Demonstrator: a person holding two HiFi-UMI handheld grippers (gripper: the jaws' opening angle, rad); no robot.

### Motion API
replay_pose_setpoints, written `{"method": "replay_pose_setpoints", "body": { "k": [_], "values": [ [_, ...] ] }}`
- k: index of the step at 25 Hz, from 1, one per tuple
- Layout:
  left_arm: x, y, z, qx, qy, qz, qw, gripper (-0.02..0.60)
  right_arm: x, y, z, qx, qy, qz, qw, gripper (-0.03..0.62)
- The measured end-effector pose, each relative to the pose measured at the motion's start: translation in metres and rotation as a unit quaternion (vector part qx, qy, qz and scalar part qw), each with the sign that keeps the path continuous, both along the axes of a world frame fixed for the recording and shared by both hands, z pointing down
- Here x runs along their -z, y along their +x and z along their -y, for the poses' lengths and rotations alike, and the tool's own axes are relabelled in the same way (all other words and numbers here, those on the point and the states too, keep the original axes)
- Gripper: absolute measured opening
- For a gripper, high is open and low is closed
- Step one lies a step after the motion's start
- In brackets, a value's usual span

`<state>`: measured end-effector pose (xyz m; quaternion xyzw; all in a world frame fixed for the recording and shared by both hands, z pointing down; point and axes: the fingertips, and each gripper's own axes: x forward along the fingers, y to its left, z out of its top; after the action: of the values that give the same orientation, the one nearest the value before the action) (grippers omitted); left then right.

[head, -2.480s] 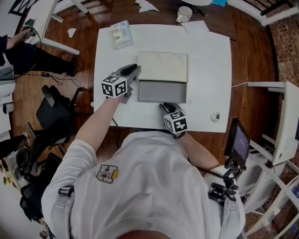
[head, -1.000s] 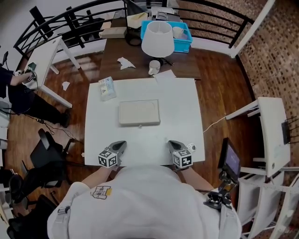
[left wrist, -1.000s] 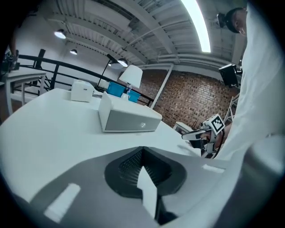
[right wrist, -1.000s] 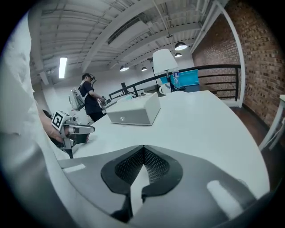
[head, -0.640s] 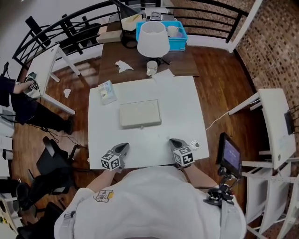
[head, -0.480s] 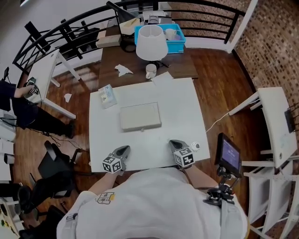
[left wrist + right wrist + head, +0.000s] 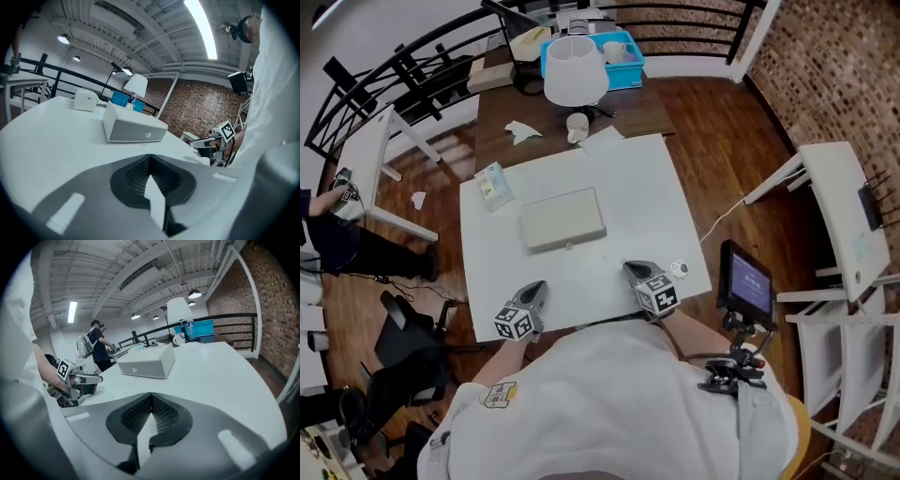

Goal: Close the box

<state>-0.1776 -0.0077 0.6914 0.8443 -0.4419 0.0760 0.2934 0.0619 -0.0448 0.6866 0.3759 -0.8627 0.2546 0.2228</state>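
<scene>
Table edge (image 7: 581,302) hosts left tool (image 7: 538,287) and right tool (image 7: 629,269), jaws together.

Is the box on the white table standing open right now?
No, in the head view the box lies closed, its top flat and flush all round.

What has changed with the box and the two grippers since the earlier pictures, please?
The box, open with its lid tipped back 2.5 s ago, is now closed. The left gripper has left its left side and the right gripper its front; both have drawn back to the near edge of the table, jaws together, empty. The box and the small carton kept their places.
</scene>
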Motion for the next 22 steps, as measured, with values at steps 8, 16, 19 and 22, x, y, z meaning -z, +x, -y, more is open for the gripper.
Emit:
{"method": "replay_pose_setpoints", "body": {
  "k": [8, 16, 19, 22],
  "values": [
    [0.003, 0.005, -0.004, -0.005, -0.002, -0.001, 1.0000, 0.000, 0.008, 0.002, -0.004, -0.008, 0.003, 0.003, 1.000, 0.000],
    [0.000, 0.004, 0.004, -0.003, -0.004, -0.003, 1.0000, 0.000, 0.002, -0.001, 0.008, -0.006, 0.000, 0.003, 1.000, 0.000],
    [0.000, 0.004, 0.003, -0.001, -0.006, -0.005, 1.0000, 0.000, 0.003, -0.002, 0.008, -0.004, 0.000, 0.004, 1.000, 0.000],
    [0.002, 0.004, 0.001, -0.002, -0.006, -0.006, 1.0000, 0.000, 0.005, -0.002, 0.007, -0.002, 0.002, -0.001, 1.000, 0.000]
  ]
}}
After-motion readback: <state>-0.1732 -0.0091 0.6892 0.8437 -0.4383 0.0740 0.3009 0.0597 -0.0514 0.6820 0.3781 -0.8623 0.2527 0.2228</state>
